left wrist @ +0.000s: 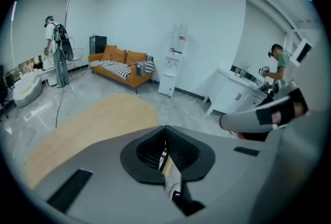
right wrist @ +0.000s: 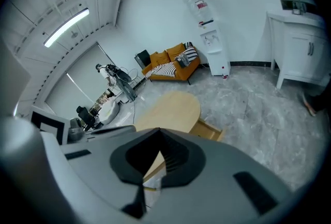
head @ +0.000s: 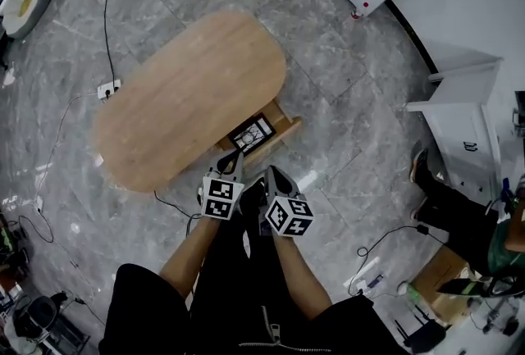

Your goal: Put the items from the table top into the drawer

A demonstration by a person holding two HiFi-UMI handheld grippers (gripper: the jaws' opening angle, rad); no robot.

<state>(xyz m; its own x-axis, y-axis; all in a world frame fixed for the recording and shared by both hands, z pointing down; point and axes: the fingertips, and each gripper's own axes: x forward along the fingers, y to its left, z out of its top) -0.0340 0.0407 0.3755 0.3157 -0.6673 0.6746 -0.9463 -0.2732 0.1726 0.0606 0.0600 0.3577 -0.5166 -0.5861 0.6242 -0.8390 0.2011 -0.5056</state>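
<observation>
1. Your table (head: 180, 99) shows a bare top, so nothing looks left to move.
2. The drawer (head: 285, 125) stands open on your side. Bring a gripper down carelessly and you could knock it.
3. The dark flat item (head: 252, 133) lies inside the drawer, perhaps a framed card; it is too small to tell. If it sits proud, closing could jam.
4. Your left gripper (head: 235, 157) and right gripper (head: 272, 175) hover near the drawer, jaws pressed together, empty.
</observation>
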